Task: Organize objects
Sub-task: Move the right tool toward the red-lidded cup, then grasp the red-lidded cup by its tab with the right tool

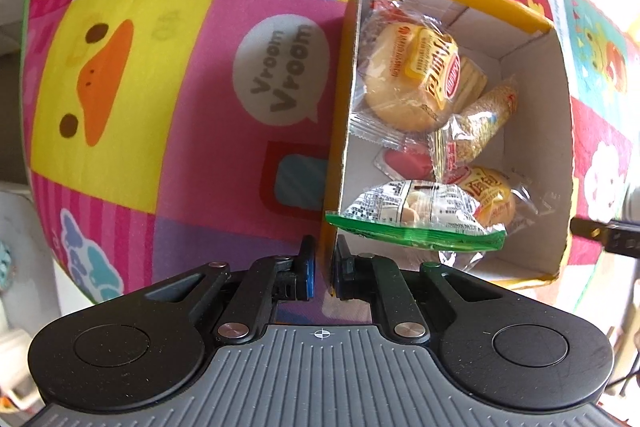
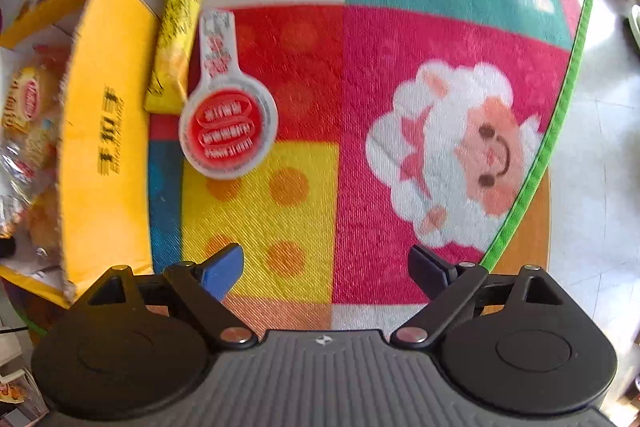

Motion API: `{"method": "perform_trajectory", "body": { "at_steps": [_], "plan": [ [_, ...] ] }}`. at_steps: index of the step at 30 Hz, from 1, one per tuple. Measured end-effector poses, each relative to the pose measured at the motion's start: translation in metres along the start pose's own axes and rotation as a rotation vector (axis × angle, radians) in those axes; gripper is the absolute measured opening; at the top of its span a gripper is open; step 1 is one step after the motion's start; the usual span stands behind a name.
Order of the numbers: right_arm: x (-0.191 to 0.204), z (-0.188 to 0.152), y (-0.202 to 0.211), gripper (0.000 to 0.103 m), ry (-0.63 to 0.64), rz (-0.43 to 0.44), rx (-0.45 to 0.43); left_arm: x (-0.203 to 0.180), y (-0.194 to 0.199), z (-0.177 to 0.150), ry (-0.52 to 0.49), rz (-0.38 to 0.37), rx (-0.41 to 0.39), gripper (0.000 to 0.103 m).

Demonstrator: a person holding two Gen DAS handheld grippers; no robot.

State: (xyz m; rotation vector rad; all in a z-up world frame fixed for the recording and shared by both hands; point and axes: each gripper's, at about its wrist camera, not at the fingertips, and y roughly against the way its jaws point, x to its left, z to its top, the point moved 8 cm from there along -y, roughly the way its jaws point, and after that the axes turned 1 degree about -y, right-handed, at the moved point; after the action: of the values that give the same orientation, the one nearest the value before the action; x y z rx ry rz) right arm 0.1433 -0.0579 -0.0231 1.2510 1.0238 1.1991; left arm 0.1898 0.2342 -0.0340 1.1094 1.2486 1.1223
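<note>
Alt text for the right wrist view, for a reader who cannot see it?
Open right tongs point down at a colourful play mat, nothing between them. Ahead to the left, a round red-and-white packet and a yellow snack bar lie beside a yellow box of snacks.

Bare mat (image 2: 360, 107) right of the jelly cup (image 2: 228, 131); box (image 2: 104, 131) walls left.

"Vroom Vroom!" in grey speech bubble (image 1: 281, 71) on play mat (image 1: 168, 27), seen upside down. Yellow-and-red label on bun wrapper (image 1: 416, 75) in box (image 1: 532, 23): script too small to make out. Dark characters on box flap (image 2: 106, 131), print on red round pack (image 2: 228, 131) and yellow bar (image 2: 180, 27): blurred, unreadable.
</note>
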Motion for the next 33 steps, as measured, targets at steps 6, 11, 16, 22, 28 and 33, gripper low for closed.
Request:
{"method": "perform_trajectory", "body": {
  "at_steps": [6, 11, 16, 22, 28, 33],
  "plan": [
    [0.051, 0.03, 0.012, 0.09, 0.28, 0.041, -0.09, 0.013, 0.005, -0.002, 0.044, -0.009, -0.011, 0.011],
    [0.074, 0.055, -0.021, 0.089, 0.342, 0.016, -0.057, 0.028, 0.007, -0.007, 0.114, -0.014, -0.014, 0.011],
    [0.081, 0.065, -0.03, 0.062, 0.377, 0.003, -0.004, 0.03, 0.008, -0.012, 0.141, -0.021, -0.009, 0.011],
    [0.082, 0.055, -0.005, 0.062, 0.377, 0.007, -0.014, 0.032, 0.007, -0.011, 0.148, -0.03, 0.003, 0.011],
    [0.07, 0.032, 0.027, 0.062, 0.274, 0.024, -0.021, 0.028, 0.003, -0.009, 0.103, -0.022, 0.008, 0.011],
    [0.064, -0.007, 0.055, 0.062, 0.141, 0.08, 0.015, 0.02, -0.003, -0.002, 0.078, -0.033, 0.021, 0.011]
  ]
}}
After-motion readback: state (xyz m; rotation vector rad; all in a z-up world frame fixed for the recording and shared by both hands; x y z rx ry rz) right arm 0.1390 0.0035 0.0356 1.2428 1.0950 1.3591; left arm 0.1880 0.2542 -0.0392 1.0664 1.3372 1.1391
